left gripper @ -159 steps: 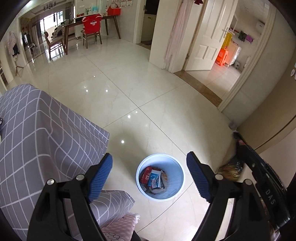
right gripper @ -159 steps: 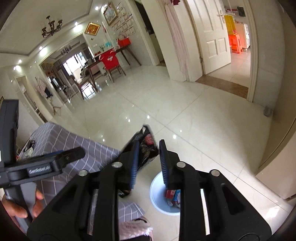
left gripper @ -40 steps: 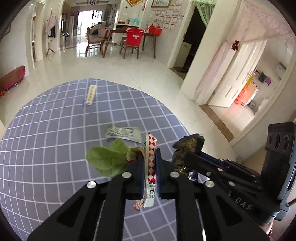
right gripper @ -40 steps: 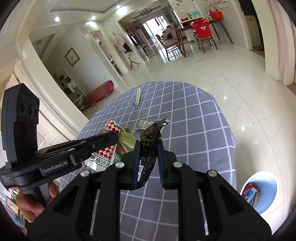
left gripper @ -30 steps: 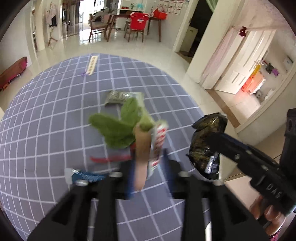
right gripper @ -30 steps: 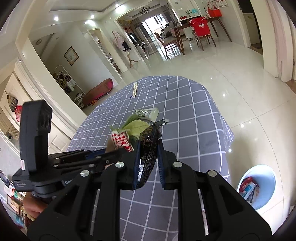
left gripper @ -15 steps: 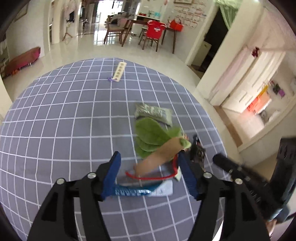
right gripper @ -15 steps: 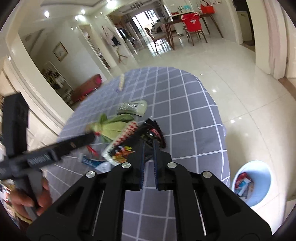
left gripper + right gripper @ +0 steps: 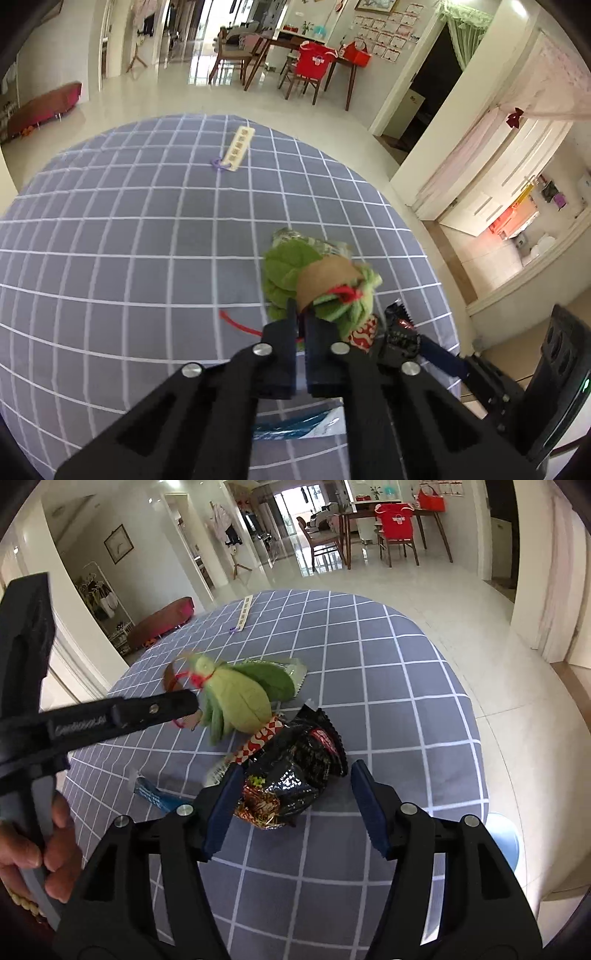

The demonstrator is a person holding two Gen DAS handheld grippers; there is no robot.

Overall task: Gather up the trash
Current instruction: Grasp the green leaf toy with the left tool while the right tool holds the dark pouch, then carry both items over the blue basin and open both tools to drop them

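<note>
While pinching the red string (image 9: 345,291) tied round the green leaf bundle (image 9: 236,701), jaws pressed tight together, carries that bundle in the left gripper (image 9: 301,321) just up and left of the black snack wrapper (image 9: 303,760), probably to take leaves and tie away in one grab. Straddles the black snack wrapper itself with the right gripper (image 9: 297,771), jaws opening and spread to either side, the wrapper lying crumpled on the grey checked tablecloth (image 9: 388,664) between the pads and not squeezed by them. Looks like a release ahead of a better hold, though hard to be sure. Leaves more trash close by: a red-and-white checked wrapper (image 9: 258,740) tucked under the black wrapper's left edge, a blue wrapper (image 9: 151,794) further left, a silvery-green packet (image 9: 295,672) behind, beneath the leaves. Puts the pale blue bin (image 9: 504,834) down on the floor to the black wrapper's right, past the table edge, handy for dropping. Reads little: a red oval label with white print on the black wrapper, too small to make out; white characters on the checked one, illegible; blurred lettering along the left gripper's arm, seemingly starting "Gen".
</note>
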